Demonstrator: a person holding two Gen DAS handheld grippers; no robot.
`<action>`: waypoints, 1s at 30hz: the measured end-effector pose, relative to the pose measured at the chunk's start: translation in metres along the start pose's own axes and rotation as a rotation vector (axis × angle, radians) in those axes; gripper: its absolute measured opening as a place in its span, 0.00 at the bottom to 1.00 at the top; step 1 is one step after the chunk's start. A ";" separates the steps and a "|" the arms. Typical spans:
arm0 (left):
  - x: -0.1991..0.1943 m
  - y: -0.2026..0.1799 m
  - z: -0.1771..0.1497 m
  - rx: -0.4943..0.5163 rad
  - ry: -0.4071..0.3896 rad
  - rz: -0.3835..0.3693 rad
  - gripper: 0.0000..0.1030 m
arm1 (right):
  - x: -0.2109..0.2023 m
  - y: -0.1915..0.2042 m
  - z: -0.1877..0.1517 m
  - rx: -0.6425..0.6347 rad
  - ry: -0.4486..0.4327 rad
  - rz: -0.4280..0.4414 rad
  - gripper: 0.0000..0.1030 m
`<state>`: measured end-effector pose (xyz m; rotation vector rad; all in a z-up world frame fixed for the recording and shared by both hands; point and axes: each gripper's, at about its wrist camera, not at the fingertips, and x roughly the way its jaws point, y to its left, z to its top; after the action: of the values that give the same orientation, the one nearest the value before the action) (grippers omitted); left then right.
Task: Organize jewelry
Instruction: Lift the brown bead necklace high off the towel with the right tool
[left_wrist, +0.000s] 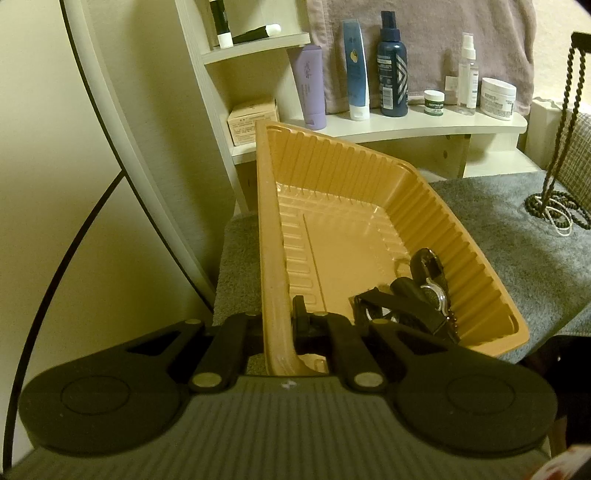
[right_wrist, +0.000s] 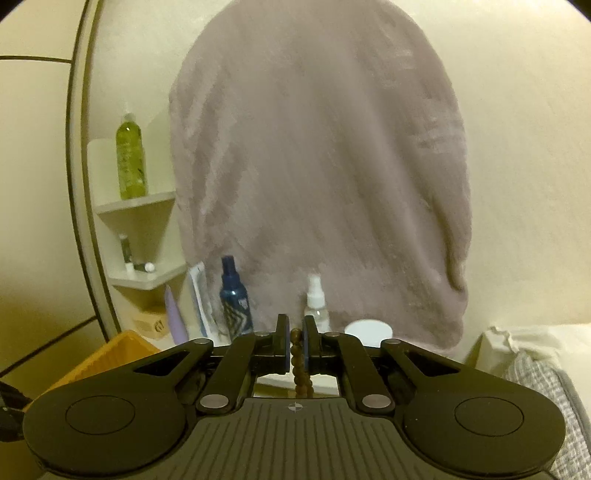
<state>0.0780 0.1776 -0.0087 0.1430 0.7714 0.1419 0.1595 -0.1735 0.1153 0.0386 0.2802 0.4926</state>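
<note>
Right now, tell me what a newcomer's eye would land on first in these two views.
The orange ribbed tray dominates the left wrist view: tilted up off the grey towel, its rim clamped by the left gripper, with watches heaped in its low corner. In the right wrist view, the right gripper pinches a brown bead strand; in the left view it hangs taut at the right edge to a coil on the towel.

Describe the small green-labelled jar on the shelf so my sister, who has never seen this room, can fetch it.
Find the cream shelf against the wall, behind the orange tray. Toiletries stand along it before a hanging pinkish towel. The green-labelled jar sits toward the right, between the dark blue spray bottle and the clear spray bottle; it is the shortest item there, white-lidded, far smaller than the white tub.
</note>
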 end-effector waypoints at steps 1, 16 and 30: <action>0.000 0.000 0.000 0.000 -0.001 0.000 0.04 | -0.001 0.001 0.002 -0.003 -0.005 0.003 0.06; -0.001 0.000 0.001 -0.001 -0.004 -0.001 0.04 | -0.010 0.006 0.038 -0.023 -0.100 0.027 0.06; 0.000 0.000 0.001 -0.002 -0.005 -0.003 0.04 | 0.015 -0.027 -0.048 0.090 0.210 -0.147 0.06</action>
<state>0.0785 0.1778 -0.0080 0.1403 0.7667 0.1394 0.1714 -0.1917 0.0627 0.0540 0.5074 0.3379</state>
